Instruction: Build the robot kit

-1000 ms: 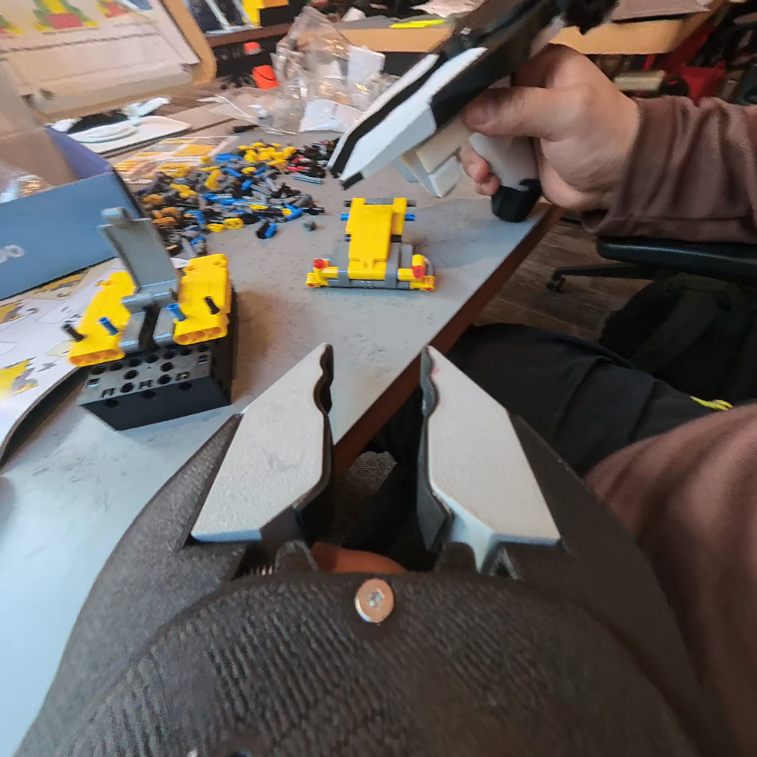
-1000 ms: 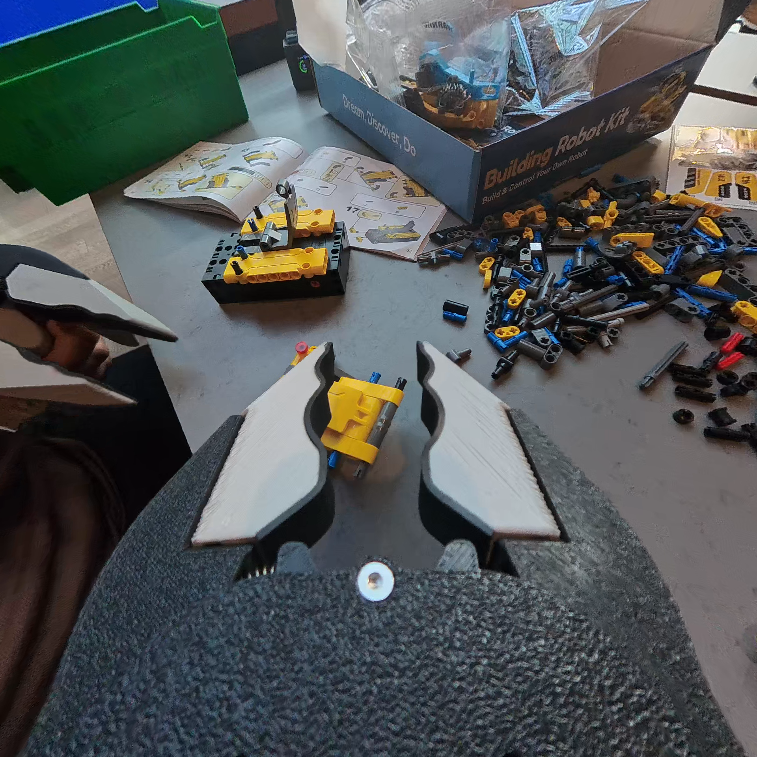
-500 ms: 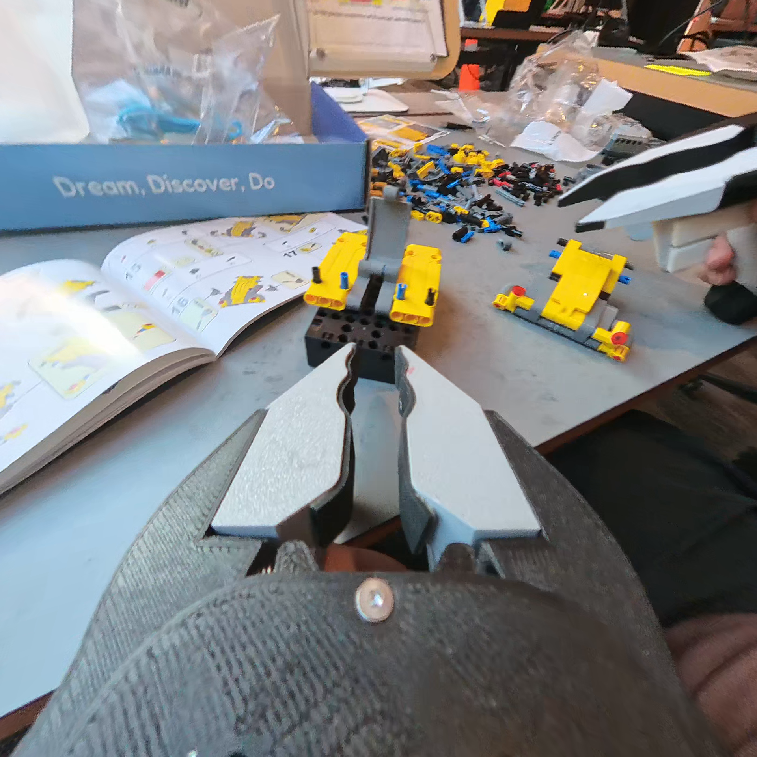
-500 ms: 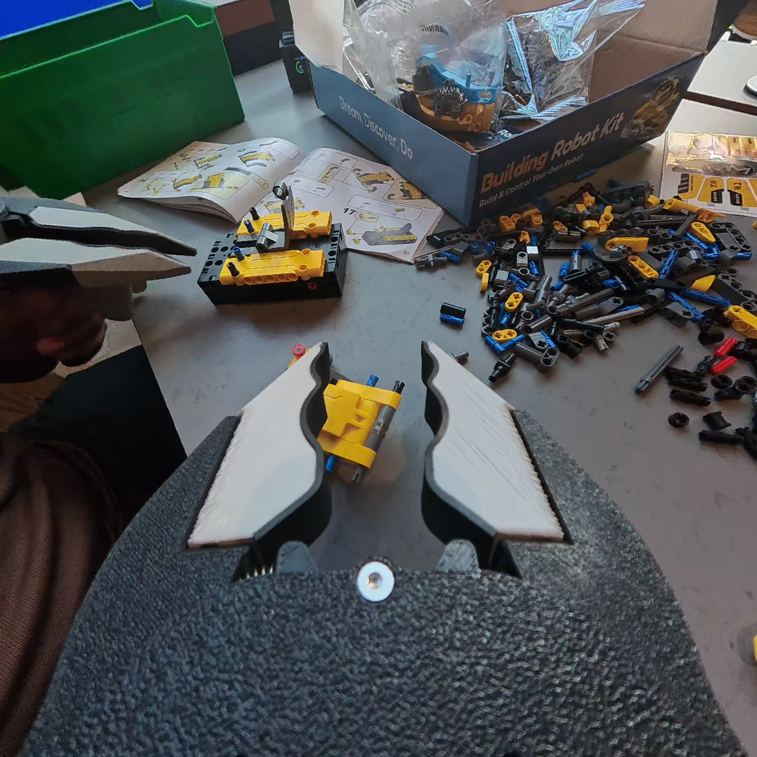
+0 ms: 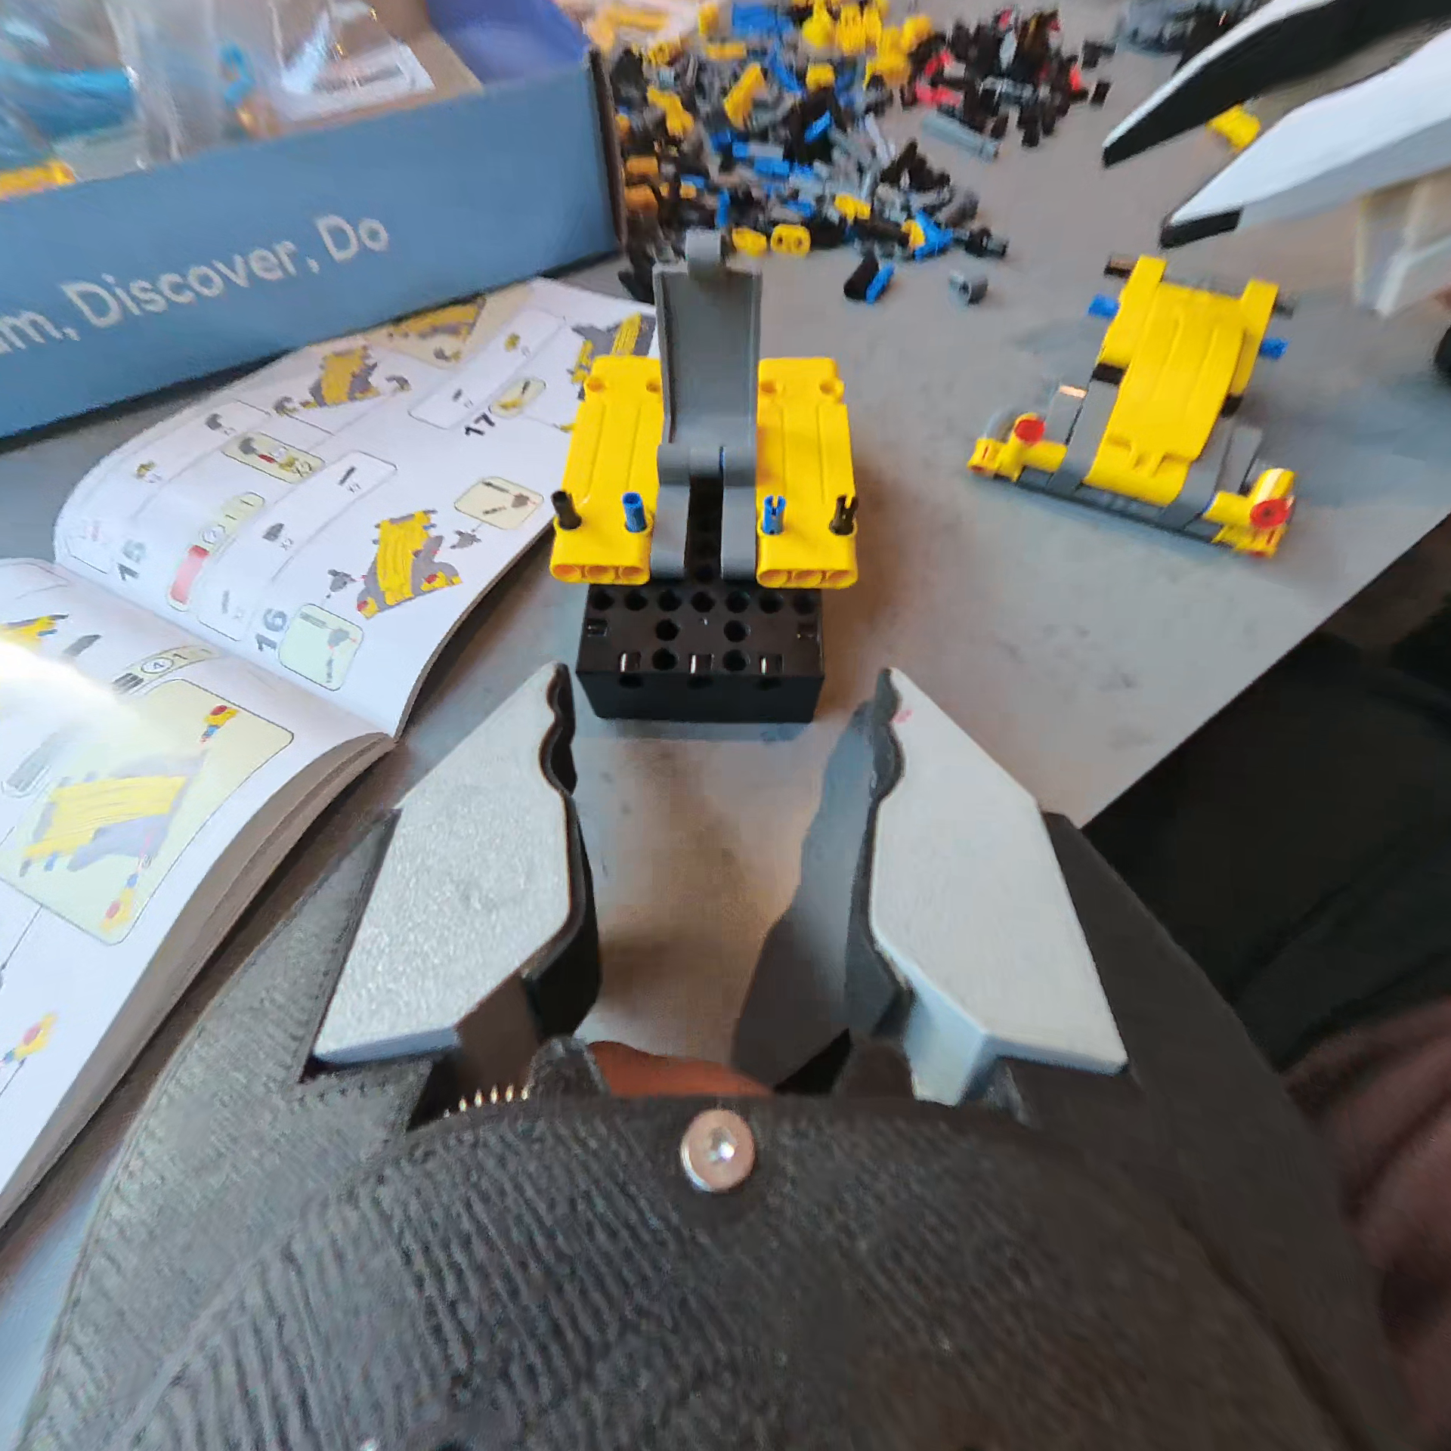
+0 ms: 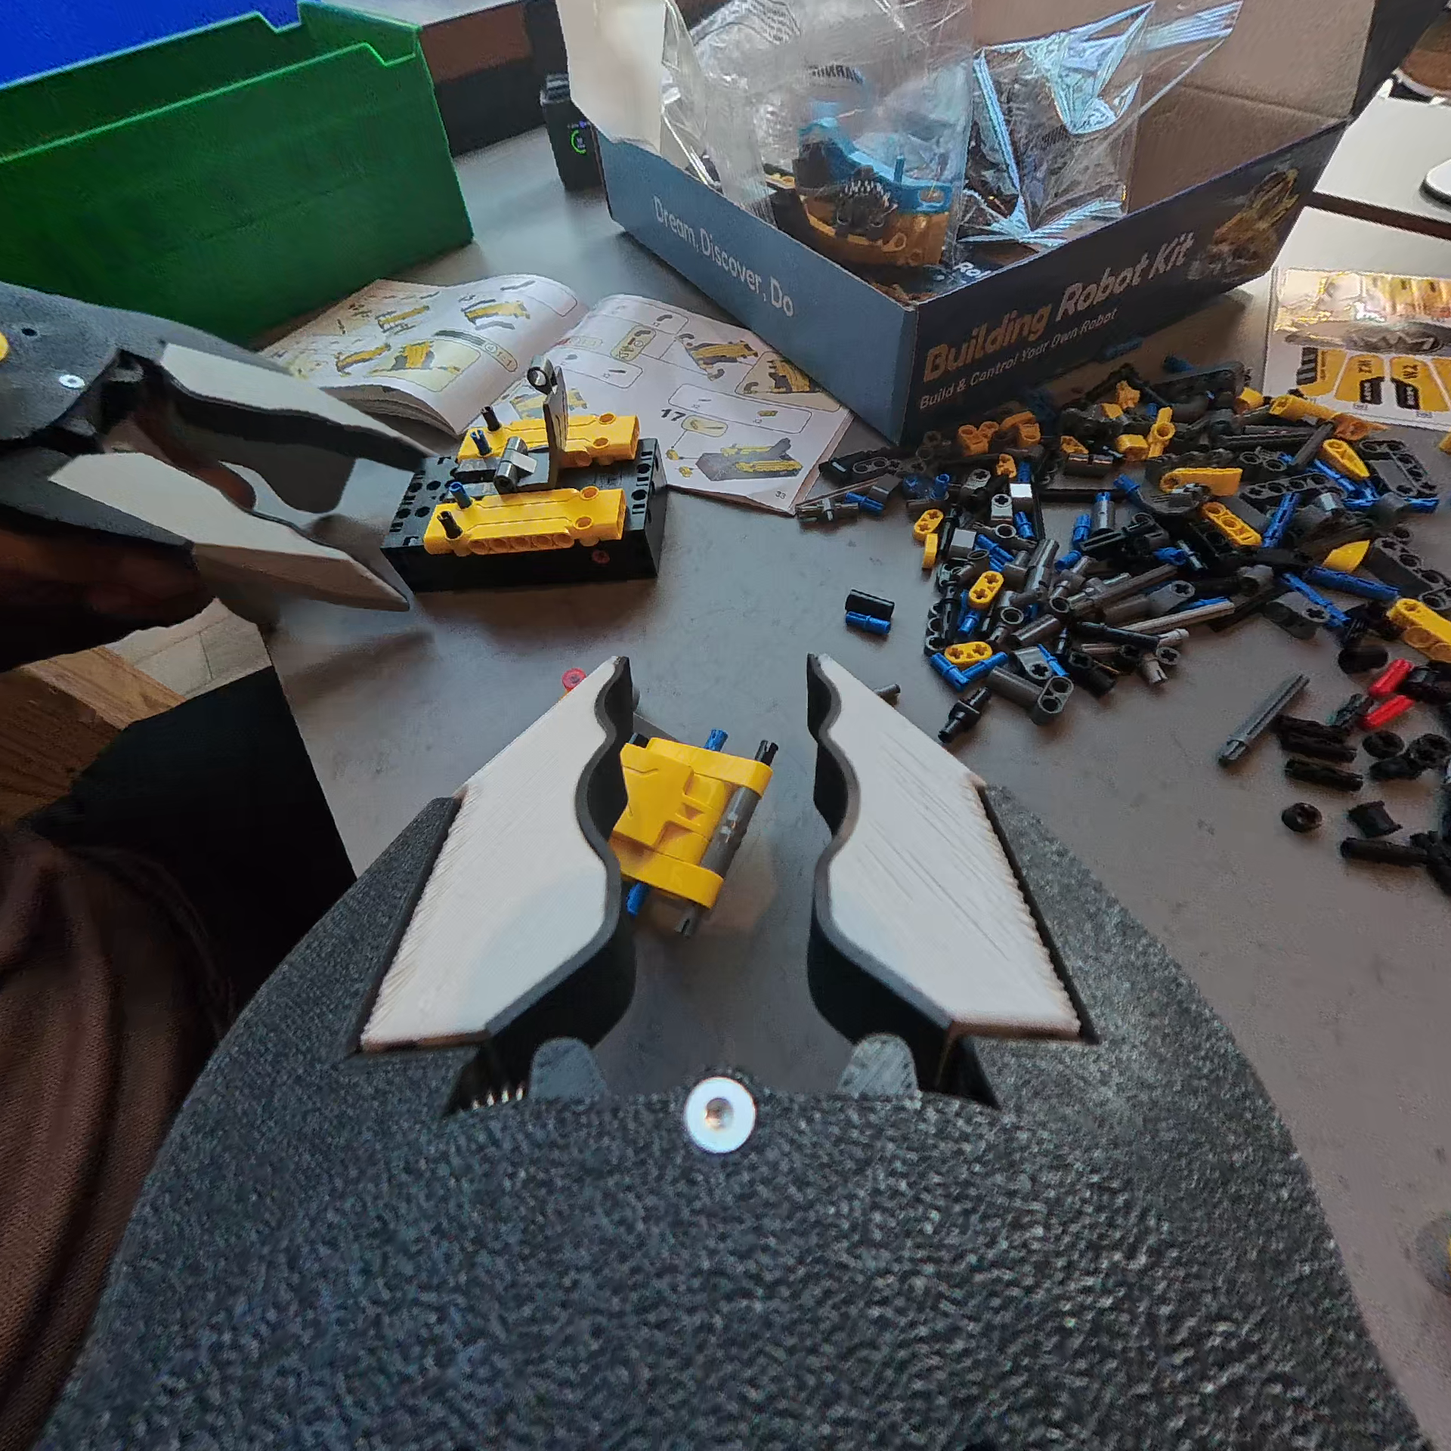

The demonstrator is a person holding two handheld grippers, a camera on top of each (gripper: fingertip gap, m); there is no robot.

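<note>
We see the left hand-held gripper [image 5: 722,707] hovering with its jaws apart, empty, just short of a black block assembly [image 5: 701,597] at 12 o'clock; that assembly carries two yellow beams and an upright grey plate and stands on the grey table [image 5: 981,628]. An open instruction booklet [image 5: 235,628] lies at 9 o'clock, a blue cardboard box [image 5: 298,235] beyond it. The right hand-held gripper [image 6: 718,691] also has its jaws spread, hanging over a small yellow-and-grey assembly [image 6: 683,816] that lies on the table between its fingers; we cannot tell whether they touch it. Loose building pieces [image 6: 1178,565] lie scattered at 2 o'clock, a green bin [image 6: 220,173] at 10 o'clock.
</note>
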